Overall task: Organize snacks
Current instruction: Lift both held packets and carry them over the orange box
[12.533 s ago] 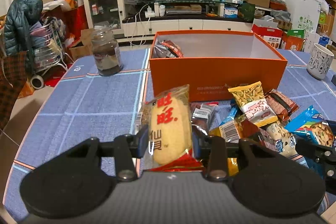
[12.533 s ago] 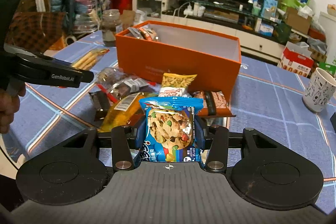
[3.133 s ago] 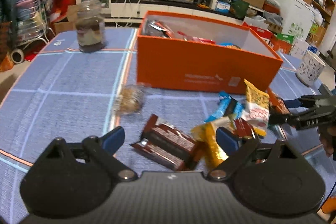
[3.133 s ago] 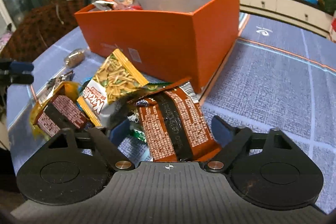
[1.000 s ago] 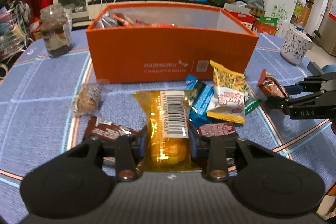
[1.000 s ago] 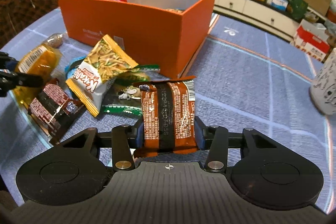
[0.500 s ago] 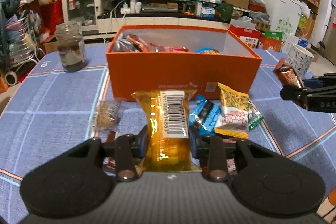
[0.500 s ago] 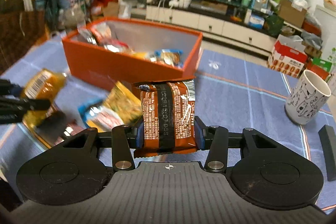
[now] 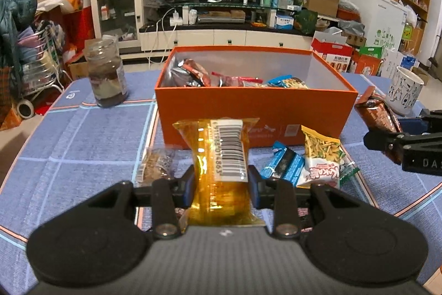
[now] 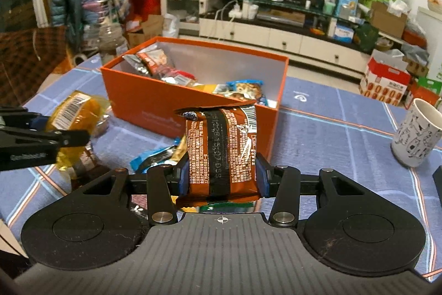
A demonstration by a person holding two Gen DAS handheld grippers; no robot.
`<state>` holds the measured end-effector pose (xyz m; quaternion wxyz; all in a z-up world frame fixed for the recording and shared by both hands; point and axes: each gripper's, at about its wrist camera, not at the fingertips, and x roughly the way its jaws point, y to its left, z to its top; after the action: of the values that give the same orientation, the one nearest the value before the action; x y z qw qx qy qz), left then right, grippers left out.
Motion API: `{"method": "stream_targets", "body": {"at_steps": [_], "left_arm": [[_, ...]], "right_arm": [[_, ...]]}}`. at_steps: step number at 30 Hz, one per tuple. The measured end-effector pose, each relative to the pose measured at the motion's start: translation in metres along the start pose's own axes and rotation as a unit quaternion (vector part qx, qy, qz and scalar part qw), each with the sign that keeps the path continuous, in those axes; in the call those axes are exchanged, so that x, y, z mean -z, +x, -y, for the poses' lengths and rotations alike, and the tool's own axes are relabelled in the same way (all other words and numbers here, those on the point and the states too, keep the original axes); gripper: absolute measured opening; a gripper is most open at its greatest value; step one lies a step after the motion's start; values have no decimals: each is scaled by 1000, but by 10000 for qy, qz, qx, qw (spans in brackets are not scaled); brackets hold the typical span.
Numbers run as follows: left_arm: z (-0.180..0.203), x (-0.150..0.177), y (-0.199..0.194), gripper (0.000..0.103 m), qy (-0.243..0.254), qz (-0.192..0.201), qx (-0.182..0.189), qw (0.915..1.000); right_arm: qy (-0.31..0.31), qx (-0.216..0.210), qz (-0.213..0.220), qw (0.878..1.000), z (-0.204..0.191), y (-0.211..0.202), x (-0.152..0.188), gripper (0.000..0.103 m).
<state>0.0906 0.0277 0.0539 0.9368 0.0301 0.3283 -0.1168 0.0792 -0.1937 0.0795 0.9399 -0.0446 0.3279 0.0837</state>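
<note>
Cluttered living room, blue checked tablecloth [image 9: 83,145] on table. Left gripper [image 9: 221,183] clamped on yellow packet [image 9: 221,170], barcode up, held above cloth in front of orange box [image 9: 257,109]. Right gripper [image 10: 222,177] clamped on brown packet [image 10: 221,151], raised near box's right corner. Box open, several snacks [image 10: 243,89] inside. Loose on cloth before box: blue packet [image 9: 284,165], yellow noodle packet [image 9: 321,159], small clear packet [image 9: 157,165]. Glass jar [image 9: 106,73] left of box, white mug [image 9: 404,93] right.
</note>
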Motion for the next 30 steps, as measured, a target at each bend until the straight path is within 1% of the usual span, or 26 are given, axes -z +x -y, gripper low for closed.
{"method": "stream_targets", "body": {"at_steps": [9, 14, 30], "left_arm": [[6, 0, 6, 33, 35, -151, -359, 9992], [8, -1, 4, 33, 109, -94, -431, 9990], [6, 0, 5, 33, 214, -131, -622, 9978]], "right_arm": [[60, -18, -1, 10000, -3, -2, -3, 32], [68, -16, 18, 10000, -4, -3, -4, 32], [14, -43, -32, 10000, -7, -1, -7, 32]]}}
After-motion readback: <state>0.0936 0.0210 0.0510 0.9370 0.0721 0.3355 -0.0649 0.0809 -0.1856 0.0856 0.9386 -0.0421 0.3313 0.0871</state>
